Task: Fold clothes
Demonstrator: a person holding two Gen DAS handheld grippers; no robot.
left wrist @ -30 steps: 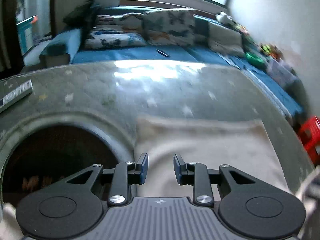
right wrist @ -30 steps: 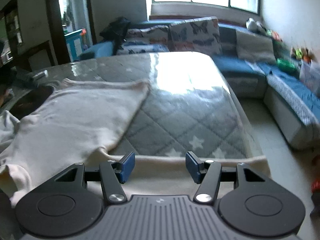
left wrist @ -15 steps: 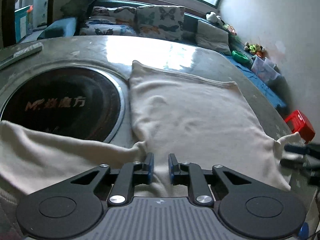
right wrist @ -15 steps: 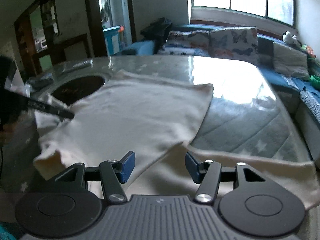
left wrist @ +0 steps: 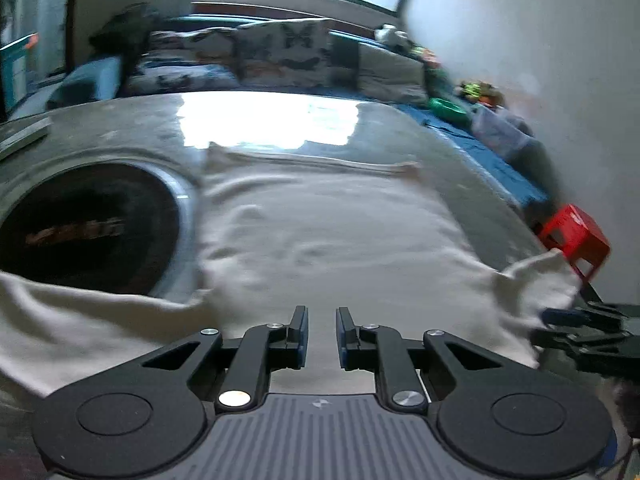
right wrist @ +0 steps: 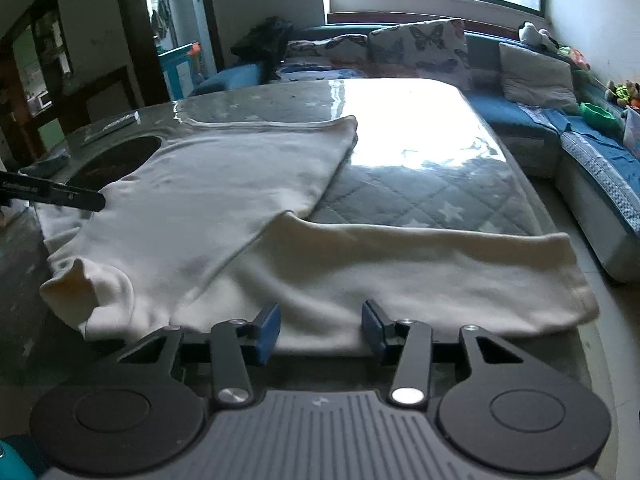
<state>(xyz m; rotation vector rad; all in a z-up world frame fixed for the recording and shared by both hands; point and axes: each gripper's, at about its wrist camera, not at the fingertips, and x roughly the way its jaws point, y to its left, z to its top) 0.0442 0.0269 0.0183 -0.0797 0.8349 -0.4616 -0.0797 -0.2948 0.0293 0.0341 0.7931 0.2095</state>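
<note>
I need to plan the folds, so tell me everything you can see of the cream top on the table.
The cream top is a soft, knit-looking long-sleeved garment spread flat, a little wrinkled, on the grey quilted table cover. One sleeve stretches sideways along the near edge; the other sleeve drapes past the dark round inset. Its hem lies farthest away. The right gripper hovers open over the near sleeve; the left gripper is open, gripping nothing.

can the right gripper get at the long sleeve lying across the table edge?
Probably yes. The right gripper is open, the sleeve lies flat just ahead of its fingertips, and nothing sits between them.
</note>
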